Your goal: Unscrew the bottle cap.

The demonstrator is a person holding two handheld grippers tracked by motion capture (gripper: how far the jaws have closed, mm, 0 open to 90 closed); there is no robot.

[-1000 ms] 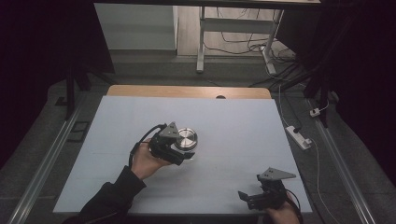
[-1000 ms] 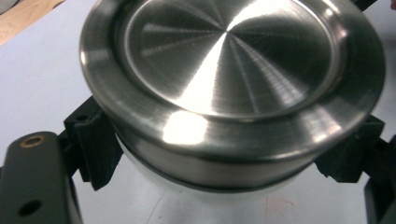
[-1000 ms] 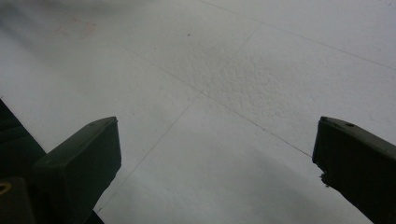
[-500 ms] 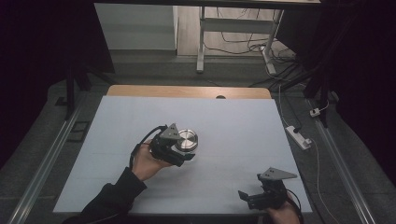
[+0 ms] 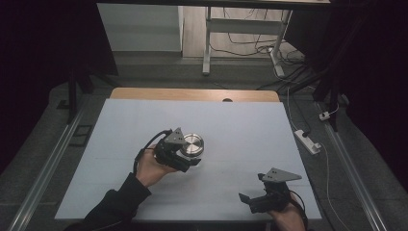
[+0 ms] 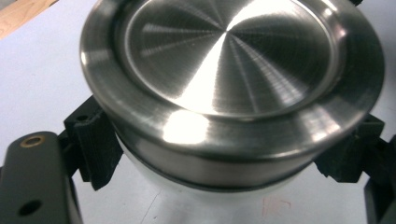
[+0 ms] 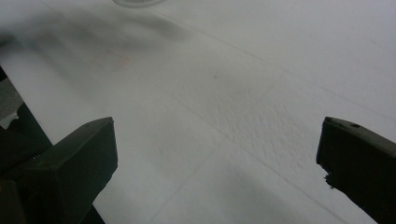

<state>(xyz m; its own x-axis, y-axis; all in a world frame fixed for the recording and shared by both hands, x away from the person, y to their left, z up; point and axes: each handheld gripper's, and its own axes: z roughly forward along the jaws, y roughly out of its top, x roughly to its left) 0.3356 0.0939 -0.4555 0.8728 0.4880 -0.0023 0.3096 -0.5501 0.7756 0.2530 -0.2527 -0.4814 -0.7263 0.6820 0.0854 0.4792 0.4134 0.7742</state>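
A round jar with a brushed steel lid (image 5: 192, 143) (image 6: 233, 70) stands on the white table cover (image 5: 250, 125), left of centre. My left gripper (image 5: 191, 153) (image 6: 219, 154) is shut on it, one black jaw pressing each side of the pale body just under the lid's rim. A hand holds this gripper from the near left. My right gripper (image 5: 252, 188) (image 7: 217, 149) rests low near the table's front right edge. It is open, and between its jaws is bare white surface.
A wooden strip (image 5: 192, 94) runs along the table's far edge. A white power strip (image 5: 308, 140) lies on the floor to the right, and a metal stand (image 5: 208, 43) with cables is beyond the table. Rails flank both sides.
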